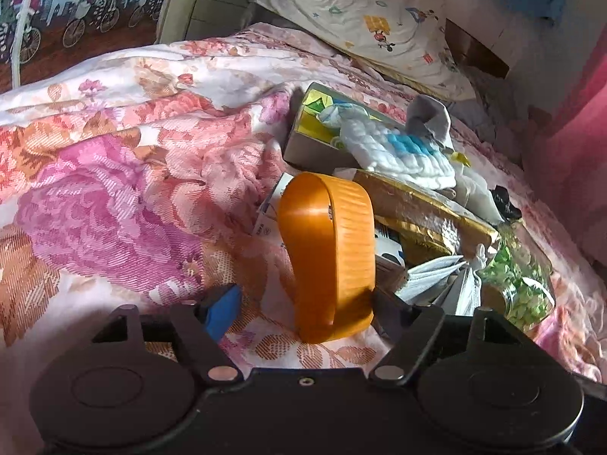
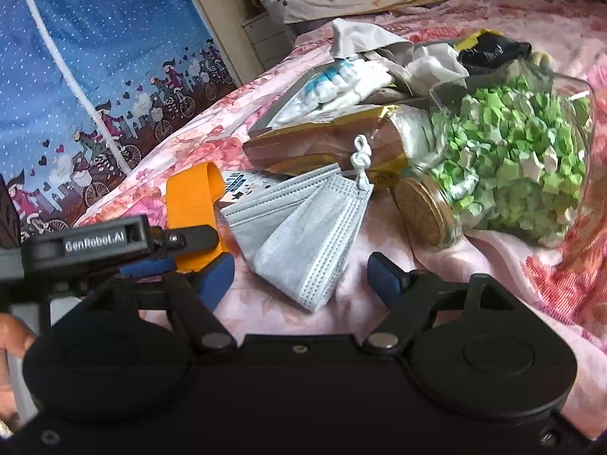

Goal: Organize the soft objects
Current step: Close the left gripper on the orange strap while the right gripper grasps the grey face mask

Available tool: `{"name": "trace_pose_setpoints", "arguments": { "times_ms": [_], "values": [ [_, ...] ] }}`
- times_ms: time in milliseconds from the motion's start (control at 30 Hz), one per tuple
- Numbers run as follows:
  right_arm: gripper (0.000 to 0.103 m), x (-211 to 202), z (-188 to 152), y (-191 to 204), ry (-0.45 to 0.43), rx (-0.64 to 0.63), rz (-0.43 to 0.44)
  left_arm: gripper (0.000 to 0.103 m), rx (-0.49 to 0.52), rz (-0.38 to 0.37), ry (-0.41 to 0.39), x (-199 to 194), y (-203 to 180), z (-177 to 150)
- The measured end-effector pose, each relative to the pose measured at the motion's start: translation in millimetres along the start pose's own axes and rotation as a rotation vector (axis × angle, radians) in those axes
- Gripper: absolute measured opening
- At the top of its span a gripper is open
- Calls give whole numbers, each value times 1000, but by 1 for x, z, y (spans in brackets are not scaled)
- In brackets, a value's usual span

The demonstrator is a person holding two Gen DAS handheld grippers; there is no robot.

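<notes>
We see a bed covered with a pink floral bedspread (image 1: 125, 159), and a heap of odds and ends lies on it. In the left wrist view our left claw (image 1: 303, 299) stands partly open, its blue pads (image 1: 222, 309) on either side of an upright orange plastic loop (image 1: 328, 250). The right side of the loop sits against the right finger, while the left pad stands clear of it, so we cannot tell whether the loop is gripped. Beyond the loop, to the right, lie a shiny gold packet (image 1: 425, 208) and a white and blue knitted cloth (image 1: 402, 151) resting on an open cardboard box (image 1: 315, 144). A cartoon-print pillow (image 1: 364, 19) lies at the far end of the bed.

In the right wrist view our right claw (image 2: 303, 276) is also partly open and holds nothing. A folded pale blue pleated face mask (image 2: 303, 235) lies on the bedspread between its two blue pads (image 2: 383, 276), touching neither. Its white ear loop (image 2: 360, 163) is bunched at the far end. To the right, a clear glass jar (image 2: 512, 159) full of green paper stars lies on its side, its cork lid (image 2: 421, 212) facing us. The left claw shows at the left of this view, beside the orange loop. A blue curtain with bicycle riders (image 2: 95, 76) hangs at far left.
</notes>
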State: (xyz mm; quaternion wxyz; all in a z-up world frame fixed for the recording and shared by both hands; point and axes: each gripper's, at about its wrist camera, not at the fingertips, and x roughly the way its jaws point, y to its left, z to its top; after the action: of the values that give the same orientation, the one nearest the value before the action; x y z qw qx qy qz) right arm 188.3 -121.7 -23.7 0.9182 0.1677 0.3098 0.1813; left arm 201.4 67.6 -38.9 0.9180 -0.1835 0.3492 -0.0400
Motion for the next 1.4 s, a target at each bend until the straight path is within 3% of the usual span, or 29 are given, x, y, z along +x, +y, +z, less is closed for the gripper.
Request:
{"name": "trace_pose_setpoints", "arguments": {
  "times_ms": [200, 333, 500, 633, 867, 1100, 1400],
  "values": [
    [57, 2, -1, -2, -4, 32, 9, 39, -28, -59, 10, 1, 1, -2],
    [49, 3, -2, -2, -7, 42, 26, 34, -45, -60, 3, 0, 0, -3],
    [42, 5, -2, -2, -5, 57, 34, 21, -75, -44, -25, -6, -1, -5],
    [35, 4, -3, -3, -10, 64, 27, 16, -48, -22, -47, -11, -9, -7],
    [13, 1, -4, 0, -32, 51, 10, 8, 0, 18, -105, -21, -17, -9],
    [8, -1, -3, 1, -56, 37, -6, 7, 20, 50, -120, -23, -19, -10],
    [7, -8, -3, 4, -100, 11, -7, 7, 186, 106, -229, -38, -38, -13]
  ]
}}
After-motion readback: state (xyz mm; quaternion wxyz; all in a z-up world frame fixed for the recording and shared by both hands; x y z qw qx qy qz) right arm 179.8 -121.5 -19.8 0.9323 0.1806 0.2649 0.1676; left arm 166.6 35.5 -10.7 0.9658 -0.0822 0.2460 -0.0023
